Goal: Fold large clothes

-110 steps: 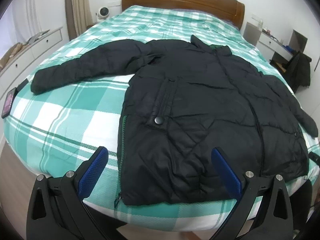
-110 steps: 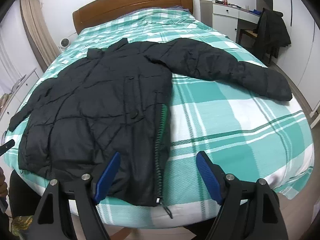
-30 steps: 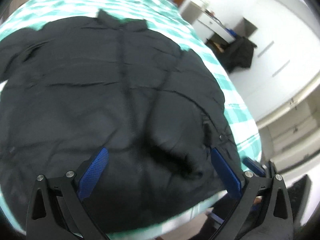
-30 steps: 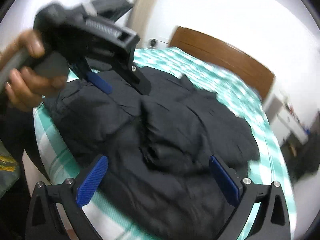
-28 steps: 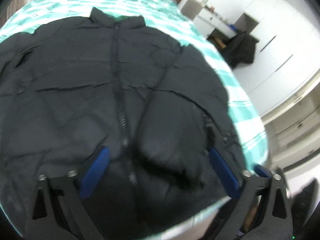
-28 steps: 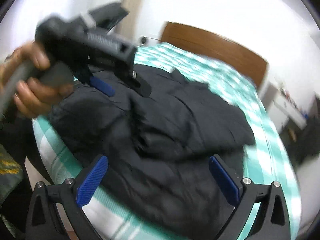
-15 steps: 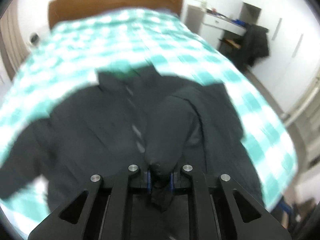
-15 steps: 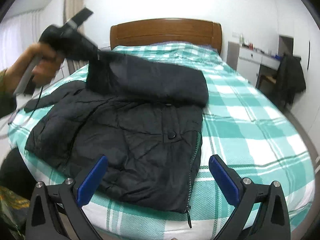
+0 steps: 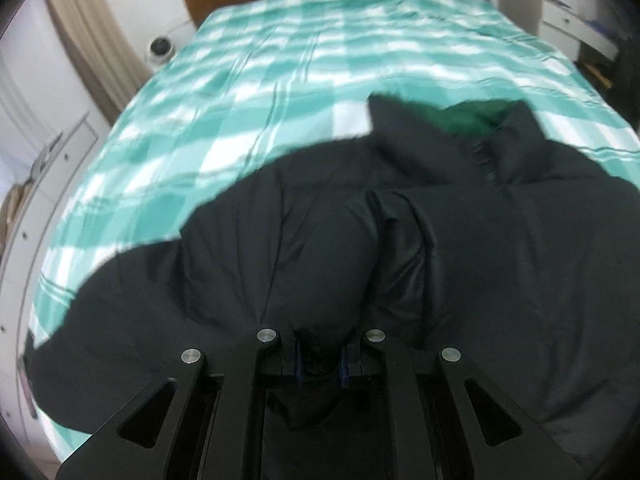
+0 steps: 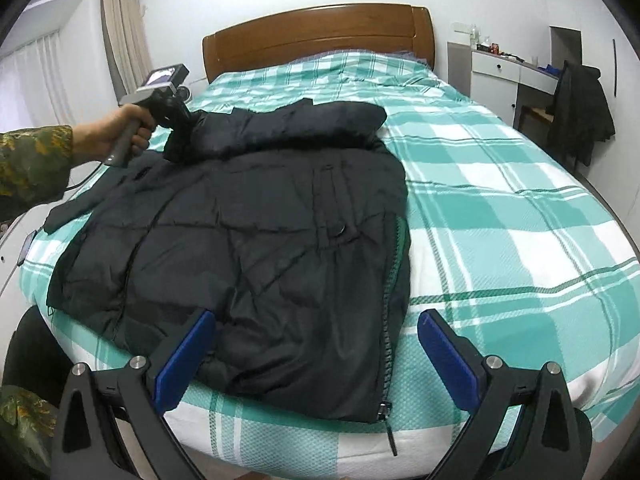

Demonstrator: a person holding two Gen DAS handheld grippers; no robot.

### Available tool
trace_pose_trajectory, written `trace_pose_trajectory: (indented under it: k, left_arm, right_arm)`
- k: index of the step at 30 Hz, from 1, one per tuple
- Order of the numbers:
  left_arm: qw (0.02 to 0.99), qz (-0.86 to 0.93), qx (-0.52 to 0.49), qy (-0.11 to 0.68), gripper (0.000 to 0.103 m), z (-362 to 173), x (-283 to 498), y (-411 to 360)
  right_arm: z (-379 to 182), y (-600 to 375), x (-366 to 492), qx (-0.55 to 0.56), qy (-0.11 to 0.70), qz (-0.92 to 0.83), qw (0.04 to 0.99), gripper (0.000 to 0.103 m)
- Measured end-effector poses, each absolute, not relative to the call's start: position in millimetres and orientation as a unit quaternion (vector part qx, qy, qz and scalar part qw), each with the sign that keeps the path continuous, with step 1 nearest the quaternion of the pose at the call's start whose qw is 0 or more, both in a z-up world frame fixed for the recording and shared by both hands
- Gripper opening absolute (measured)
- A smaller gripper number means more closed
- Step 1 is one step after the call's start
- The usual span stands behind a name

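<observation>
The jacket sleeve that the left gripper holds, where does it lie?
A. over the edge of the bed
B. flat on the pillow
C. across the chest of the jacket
C: the left gripper has the sleeve stretched across the jacket below the collar.

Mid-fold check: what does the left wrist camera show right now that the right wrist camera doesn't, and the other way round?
Left wrist only: the blue pads of the left gripper clamped shut on the cuff of the folded-over sleeve, and the dark green lining inside the collar.

Right wrist only: the right gripper open and empty above the hem, the jacket's side zipper, the hand holding the left gripper, and the white desk.

Both: the black puffer jacket, the green-and-white checked bedspread and the wooden headboard.
</observation>
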State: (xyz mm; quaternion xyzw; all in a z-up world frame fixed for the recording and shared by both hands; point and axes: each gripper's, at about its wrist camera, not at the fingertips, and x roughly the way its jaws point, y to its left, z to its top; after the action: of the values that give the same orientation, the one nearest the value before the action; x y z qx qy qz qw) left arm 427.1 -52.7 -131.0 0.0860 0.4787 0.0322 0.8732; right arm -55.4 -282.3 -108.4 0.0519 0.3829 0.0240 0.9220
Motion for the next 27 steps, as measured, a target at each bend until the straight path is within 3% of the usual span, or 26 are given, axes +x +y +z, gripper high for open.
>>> trace_pose_trajectory:
  k: [6,9,12,14,15,22,24,25,27]
  left_arm:
    - [0.865,0.037,0.091,0.493,0.012,-153.0,428.6,-53.1]
    - [0.859,0.035,0.098,0.501,0.019,-158.8,429.8,-52.8]
    - [0.855,0.035,0.095,0.508,0.032,-159.7,428.7,-48.3]
    - [0.852,0.043,0.092,0.514,0.057,-158.6,427.6,-44.1]
    - [0.850,0.053,0.087,0.517,0.063,-157.7,426.9,-40.2]
    - [0.846,0.023,-0.006,0.532,0.067,-162.5,425.1,-10.2]
    - [0.849,0.022,-0.001,0.527,0.067,-164.3,422.1,-12.2]
    - [0.851,0.021,0.004,0.525,0.068,-165.1,421.0,-13.2]
    - [0.853,0.018,0.007,0.521,0.068,-165.4,419.2,-14.1]
  right_arm:
    - [-115.6,-276.4,-49.8,0.046,0.393,0.034,0.918,0.103]
    - [-116.1,-272.4,-47.3,0.045,0.395,0.037,0.917,0.103]
    - [-111.9,-268.5,-47.0,0.042,0.393,0.041,0.918,0.103]
    - [-107.9,-268.9,-47.1,0.044,0.390,0.044,0.919,0.103]
    - [-102.4,-270.7,-45.9,0.049,0.386,0.049,0.920,0.103]
    - [-30.7,-306.6,37.6,0.056,0.340,0.091,0.934,0.102]
    - [-24.1,-320.9,92.1,0.075,0.359,0.105,0.924,0.071]
    - [-26.6,-327.1,126.4,0.079,0.374,0.101,0.919,0.047]
    - [-36.6,-336.9,177.6,0.092,0.391,0.085,0.912,0.043]
